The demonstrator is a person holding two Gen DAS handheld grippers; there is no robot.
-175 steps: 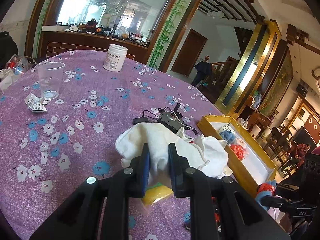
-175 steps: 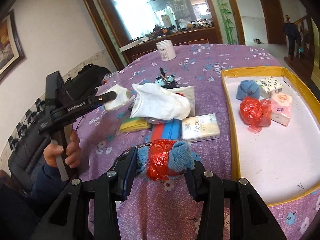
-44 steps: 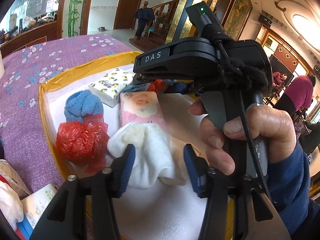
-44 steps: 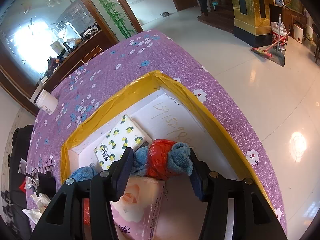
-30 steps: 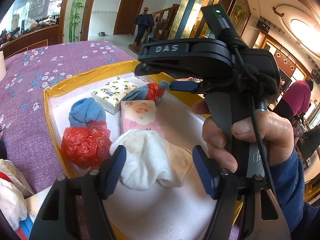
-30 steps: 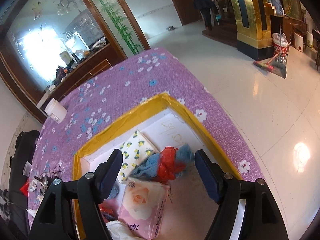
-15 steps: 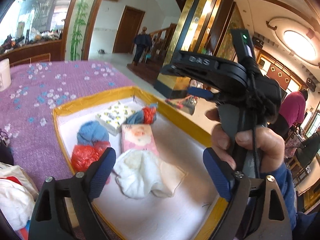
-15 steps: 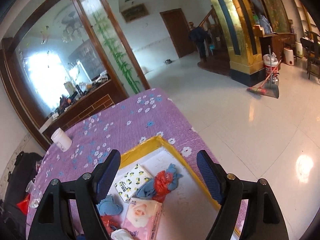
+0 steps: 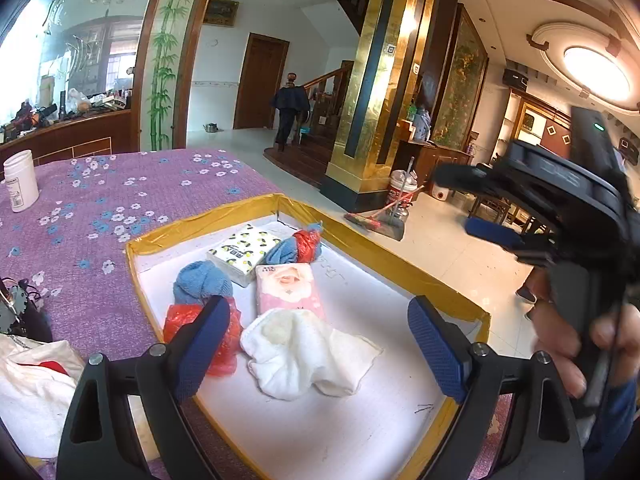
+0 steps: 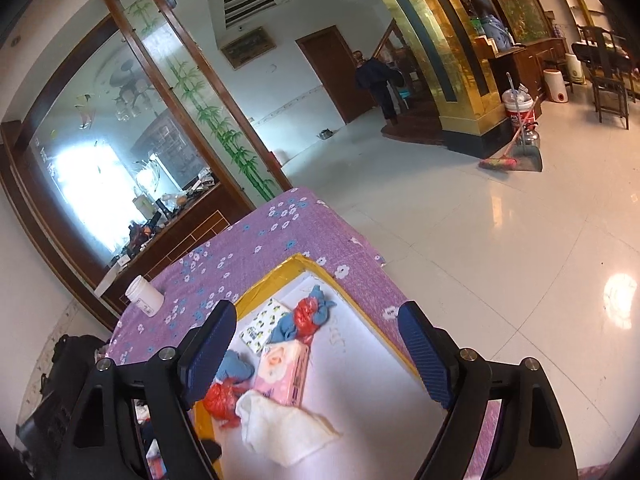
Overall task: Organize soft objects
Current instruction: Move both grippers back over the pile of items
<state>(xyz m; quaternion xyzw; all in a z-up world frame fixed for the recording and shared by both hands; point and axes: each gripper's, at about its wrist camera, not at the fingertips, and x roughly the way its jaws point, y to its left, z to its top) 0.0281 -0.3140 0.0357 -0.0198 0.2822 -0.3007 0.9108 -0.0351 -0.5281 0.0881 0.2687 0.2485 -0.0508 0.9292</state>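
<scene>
A yellow-rimmed white tray point(image 9: 400, 276) point(image 10: 280, 276) holds a white cloth point(image 9: 304, 350) point(image 10: 280, 428), a pink tissue pack point(image 9: 289, 287) point(image 10: 285, 372), a lemon-print tissue pack point(image 9: 244, 247) point(image 10: 262, 324), a blue cloth ball point(image 9: 202, 283), a red plastic bag point(image 9: 224, 342) point(image 10: 219, 400) and a blue-and-red bundle point(image 9: 296, 246) point(image 10: 307, 317). My left gripper point(image 9: 318, 350) is open and empty above the white cloth. My right gripper point(image 10: 316, 354) is open and empty, raised high over the tray; it also shows at the right of the left wrist view point(image 9: 560, 204).
The purple flowered tablecloth point(image 9: 120, 196) carries a white jar point(image 9: 18, 186) point(image 10: 144, 295). White cloth and other items point(image 9: 36, 384) lie left of the tray. Beyond the table edge are tiled floor, a broom and dustpan point(image 10: 516, 156) and a gold pillar.
Both grippers let go of their loads in the tray, opened wide and rose up and back. The white cloth and the blue-and-red bundle now lie in the tray.
</scene>
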